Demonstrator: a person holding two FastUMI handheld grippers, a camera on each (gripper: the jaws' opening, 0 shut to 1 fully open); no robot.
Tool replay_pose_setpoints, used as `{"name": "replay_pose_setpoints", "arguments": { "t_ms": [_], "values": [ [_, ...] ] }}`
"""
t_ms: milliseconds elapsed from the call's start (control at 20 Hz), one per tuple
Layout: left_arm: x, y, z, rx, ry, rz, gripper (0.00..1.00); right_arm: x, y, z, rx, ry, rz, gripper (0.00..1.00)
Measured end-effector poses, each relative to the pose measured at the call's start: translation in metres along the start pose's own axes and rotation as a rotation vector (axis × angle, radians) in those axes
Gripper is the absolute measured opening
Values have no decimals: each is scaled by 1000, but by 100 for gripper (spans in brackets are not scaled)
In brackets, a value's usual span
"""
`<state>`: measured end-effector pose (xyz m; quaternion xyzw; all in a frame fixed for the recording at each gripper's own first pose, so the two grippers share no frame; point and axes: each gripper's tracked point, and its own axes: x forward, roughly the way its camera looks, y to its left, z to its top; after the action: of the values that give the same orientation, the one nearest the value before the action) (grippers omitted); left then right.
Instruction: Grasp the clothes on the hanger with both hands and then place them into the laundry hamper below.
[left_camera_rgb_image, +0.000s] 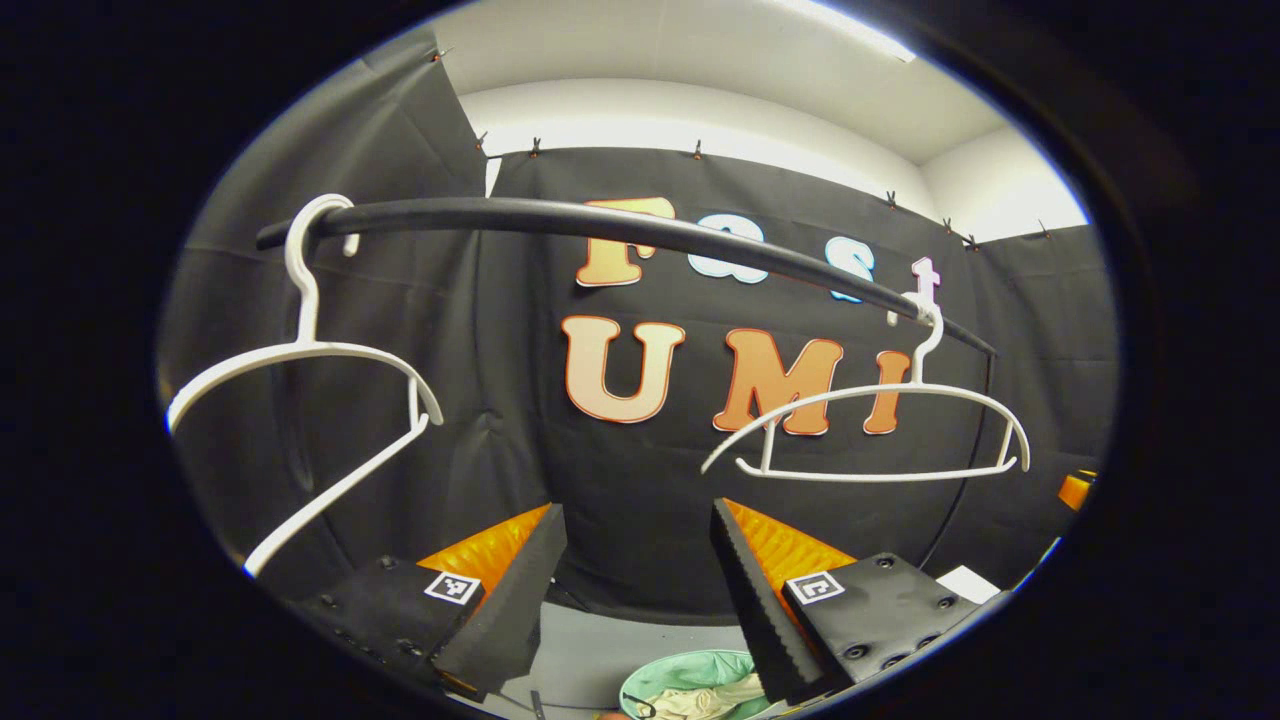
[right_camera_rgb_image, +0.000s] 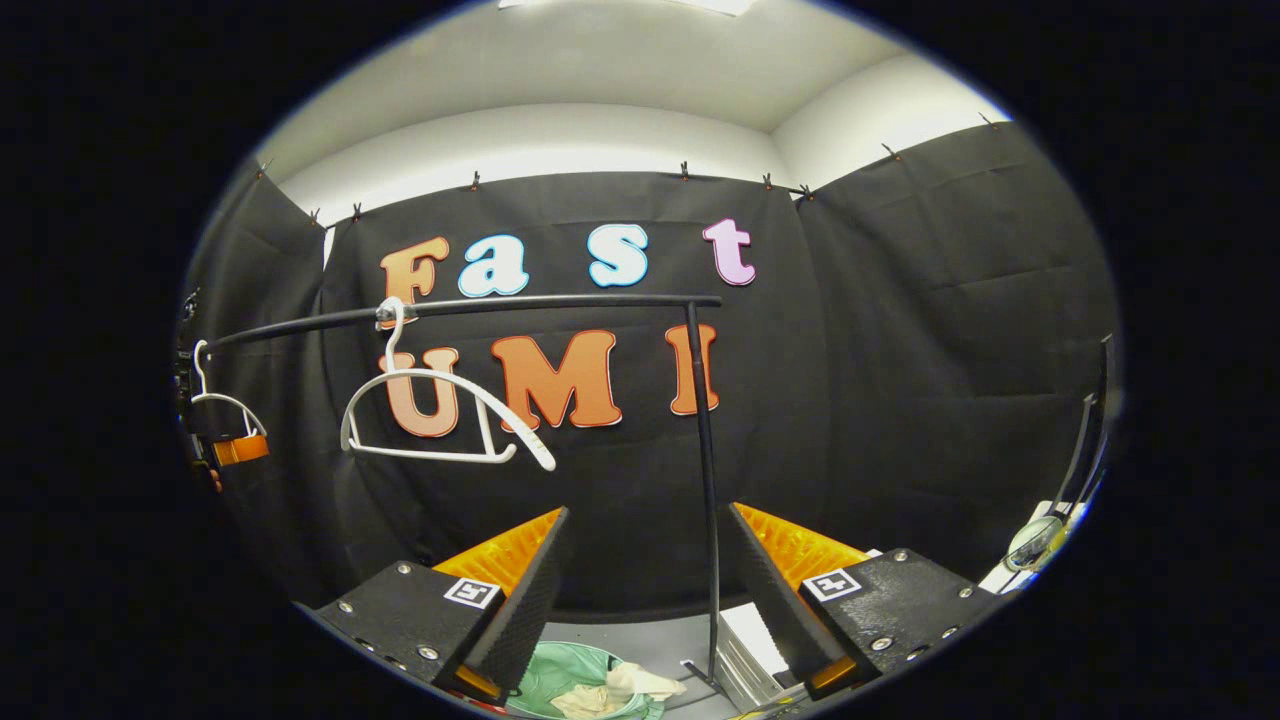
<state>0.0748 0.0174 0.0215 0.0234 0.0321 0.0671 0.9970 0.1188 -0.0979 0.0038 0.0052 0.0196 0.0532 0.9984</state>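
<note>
Below the rail (left_camera_rgb_image: 600, 225), pale clothes (left_camera_rgb_image: 700, 697) already lie in the hamper (left_camera_rgb_image: 690, 665); both grippers (left_camera_rgb_image: 635, 590) (right_camera_rgb_image: 645, 590), fingers released and empty, risk snagging the bare hangers (left_camera_rgb_image: 870, 430).

White hangers (left_camera_rgb_image: 300, 400) on a black rail (left_camera_rgb_image: 600, 225) — cream clothes (right_camera_rgb_image: 610, 690) in a pale green hamper (right_camera_rgb_image: 560, 670).

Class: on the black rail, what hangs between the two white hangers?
Nothing: in the left gripper view the rail runs bare between the left hanger and the right hanger. Both hangers are empty; pale clothes lie in the green hamper below.
</note>
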Motion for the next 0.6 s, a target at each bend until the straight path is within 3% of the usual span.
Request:
{"name": "replay_pose_setpoints", "arguments": {
  "t_ms": [150, 400, 450, 600],
  "values": [
    [-1, 3, -6, 1, 10, 7, 100, 3, -3, -6, 6, 5, -2, 94],
    [-1, 6, -7, 3, 4, 27, 96, 4, -5, -7, 19, 5, -6, 94],
    [-1, 7, -7, 3, 5, 37, 100, 4, -6, -8, 21, 6, -5, 94],
    [-4, 8, -6, 10, -4, 35, 93, 3, -8, -9, 24, 7, -8, 95]
  ]
}}
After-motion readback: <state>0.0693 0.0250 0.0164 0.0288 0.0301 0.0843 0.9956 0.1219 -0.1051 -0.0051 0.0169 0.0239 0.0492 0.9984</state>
